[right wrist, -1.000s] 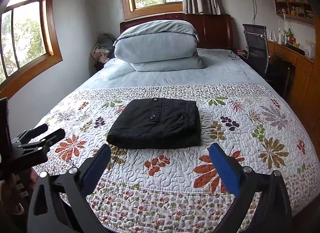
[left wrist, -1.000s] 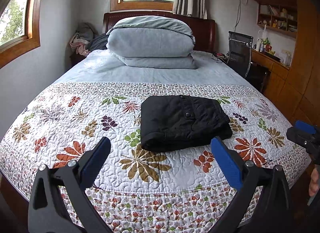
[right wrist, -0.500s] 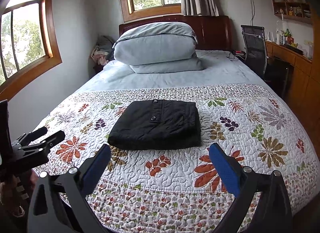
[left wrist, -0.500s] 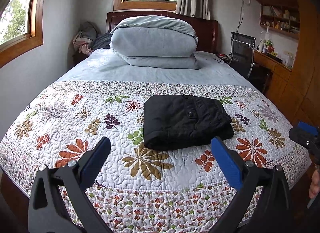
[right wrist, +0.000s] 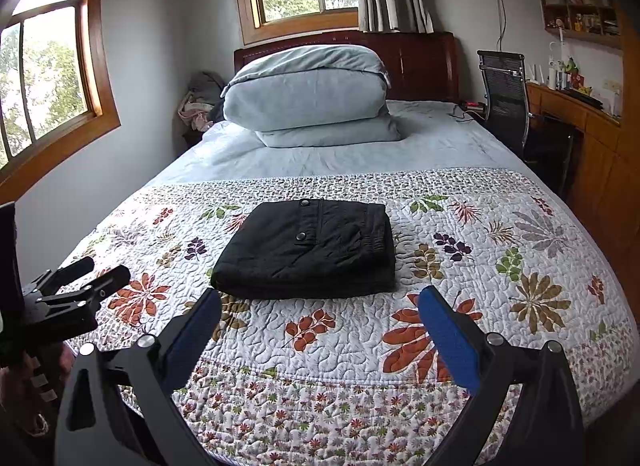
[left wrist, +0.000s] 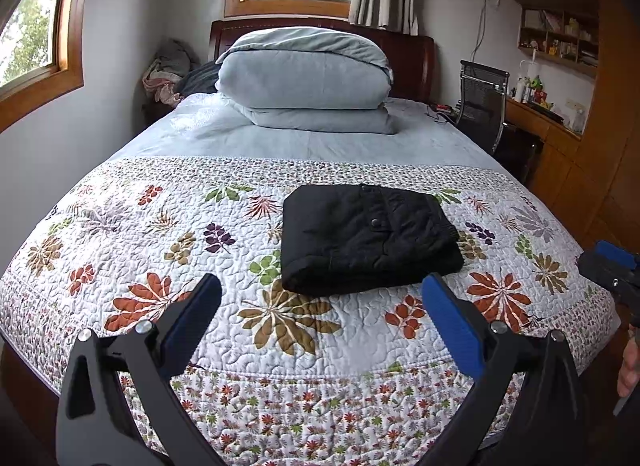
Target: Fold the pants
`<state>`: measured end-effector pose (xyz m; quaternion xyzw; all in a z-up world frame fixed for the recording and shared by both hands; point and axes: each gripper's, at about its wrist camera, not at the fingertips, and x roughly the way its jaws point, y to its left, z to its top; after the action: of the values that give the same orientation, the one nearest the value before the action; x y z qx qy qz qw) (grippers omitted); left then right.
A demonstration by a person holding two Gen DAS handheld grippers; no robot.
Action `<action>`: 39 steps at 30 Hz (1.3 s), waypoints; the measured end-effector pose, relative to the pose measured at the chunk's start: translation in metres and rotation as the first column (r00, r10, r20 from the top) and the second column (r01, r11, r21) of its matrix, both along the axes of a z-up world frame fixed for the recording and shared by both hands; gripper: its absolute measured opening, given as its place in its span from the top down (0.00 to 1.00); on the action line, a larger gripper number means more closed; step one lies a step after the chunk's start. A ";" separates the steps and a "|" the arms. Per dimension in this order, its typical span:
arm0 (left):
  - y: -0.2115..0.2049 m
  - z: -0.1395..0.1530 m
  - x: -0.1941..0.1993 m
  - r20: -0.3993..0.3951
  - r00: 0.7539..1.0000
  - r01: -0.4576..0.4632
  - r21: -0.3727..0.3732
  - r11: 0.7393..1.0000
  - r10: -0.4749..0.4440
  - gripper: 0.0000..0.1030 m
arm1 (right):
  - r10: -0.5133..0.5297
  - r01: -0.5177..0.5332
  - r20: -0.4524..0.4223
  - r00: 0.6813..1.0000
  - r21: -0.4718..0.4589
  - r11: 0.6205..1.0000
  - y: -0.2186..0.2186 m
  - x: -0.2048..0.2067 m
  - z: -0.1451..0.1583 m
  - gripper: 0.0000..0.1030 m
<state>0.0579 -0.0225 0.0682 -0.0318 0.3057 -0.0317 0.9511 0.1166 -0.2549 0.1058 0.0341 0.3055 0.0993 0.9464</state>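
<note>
- On the bed's flowered quilt (left wrist: 120, 225), the pants (left wrist: 366, 240) lay as a compact black bundle, unchanged over the last second.
- You held the left tool (left wrist: 320, 314) and right tool (right wrist: 318, 318) spread wide, empty, well short of the pants, drifting back slightly.
- Folding looked finished.
</note>
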 end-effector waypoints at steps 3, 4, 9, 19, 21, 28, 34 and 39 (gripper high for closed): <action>-0.003 0.004 -0.005 0.009 1.000 0.006 0.002 1.000 -0.006 0.03 | -0.002 0.002 0.009 1.000 0.001 1.000 -0.001 -0.004 0.003 0.04; -0.004 0.005 -0.006 0.011 1.000 0.006 0.002 1.000 -0.006 0.03 | -0.004 0.004 0.011 1.000 0.001 1.000 -0.002 -0.005 0.004 0.04; -0.005 0.006 -0.009 0.011 1.000 -0.001 -0.002 1.000 0.001 0.03 | -0.004 0.004 0.016 1.000 0.003 1.000 -0.003 -0.010 0.005 0.04; -0.010 0.001 -0.006 -0.018 1.000 0.012 0.012 1.000 -0.011 0.03 | 0.009 -0.008 -0.042 0.999 0.014 1.000 0.000 -0.004 -0.010 0.04; -0.010 -0.002 -0.005 -0.032 0.999 0.009 0.005 1.000 -0.009 0.03 | 0.009 -0.009 -0.046 0.999 0.005 1.000 0.001 -0.004 -0.011 0.04; -0.007 -0.010 0.001 -0.074 0.997 0.003 -0.009 1.000 -0.003 0.03 | 0.010 -0.010 -0.053 0.999 0.001 1.000 0.002 -0.002 -0.014 0.04; -0.008 -0.009 0.000 -0.070 0.998 0.003 -0.005 1.000 -0.004 0.03 | 0.011 -0.010 -0.054 0.999 0.003 1.000 0.003 -0.001 -0.014 0.04; -0.008 -0.009 0.001 -0.070 0.998 0.006 -0.005 1.000 -0.007 0.03 | 0.010 -0.010 -0.051 0.999 0.002 1.000 0.002 -0.001 -0.014 0.04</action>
<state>0.0585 -0.0304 0.0593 -0.0340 0.3389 -0.0344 0.9396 0.1151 -0.2526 0.0917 0.0360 0.3296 0.1035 0.9378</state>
